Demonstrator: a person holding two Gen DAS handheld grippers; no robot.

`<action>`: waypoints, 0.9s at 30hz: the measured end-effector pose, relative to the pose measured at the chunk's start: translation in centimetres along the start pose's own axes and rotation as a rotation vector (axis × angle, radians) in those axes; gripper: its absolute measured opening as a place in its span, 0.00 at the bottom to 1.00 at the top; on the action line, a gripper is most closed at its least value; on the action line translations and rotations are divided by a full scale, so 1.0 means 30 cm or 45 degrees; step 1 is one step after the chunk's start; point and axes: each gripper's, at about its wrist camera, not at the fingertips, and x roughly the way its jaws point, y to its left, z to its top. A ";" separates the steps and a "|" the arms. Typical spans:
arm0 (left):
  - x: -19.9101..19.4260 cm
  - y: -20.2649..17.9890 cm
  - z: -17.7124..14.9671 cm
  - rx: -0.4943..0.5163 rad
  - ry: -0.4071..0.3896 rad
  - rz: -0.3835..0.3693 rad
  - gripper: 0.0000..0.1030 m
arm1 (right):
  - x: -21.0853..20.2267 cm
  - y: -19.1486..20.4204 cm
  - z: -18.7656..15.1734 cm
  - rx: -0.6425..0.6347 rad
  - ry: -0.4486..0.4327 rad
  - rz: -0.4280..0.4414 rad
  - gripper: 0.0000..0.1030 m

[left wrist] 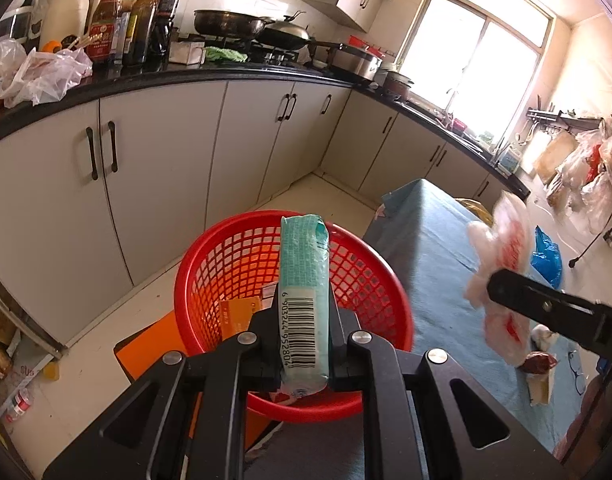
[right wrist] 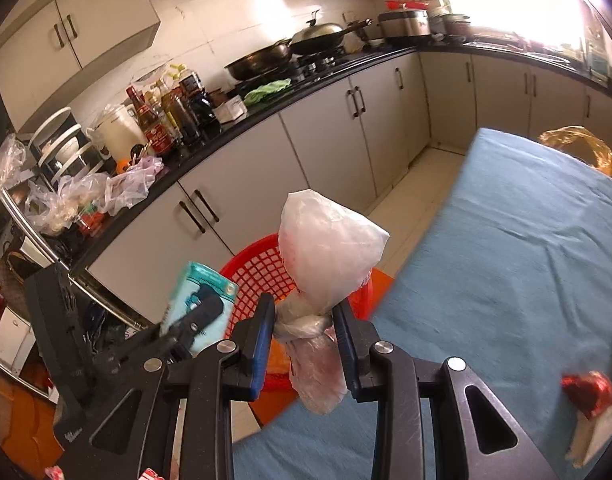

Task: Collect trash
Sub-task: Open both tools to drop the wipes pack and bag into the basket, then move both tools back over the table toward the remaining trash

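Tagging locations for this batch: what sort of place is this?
A home kitchen, lived-in: woks on a gas stove, a dark countertop crowded with sauce bottles, and cabinets beneath.

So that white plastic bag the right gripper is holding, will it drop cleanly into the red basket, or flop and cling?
Probably floppy: the plastic bag bulges above the right gripper and sags below it. It looks light, so it may drift instead of dropping straight. The crumpled film could cling to the pads when released over the basket.
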 end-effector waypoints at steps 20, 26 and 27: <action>-0.064 -0.116 -0.075 0.063 -0.044 -0.087 0.60 | -0.194 -0.140 -0.097 0.080 -0.141 -0.061 0.57; -0.095 -0.343 -0.173 0.252 -0.024 -0.160 0.66 | -0.392 -0.299 -0.245 0.162 -0.223 -0.165 0.58; -0.092 -0.391 -0.197 0.291 -0.009 -0.179 0.67 | -0.417 -0.326 -0.267 0.186 -0.228 -0.170 0.58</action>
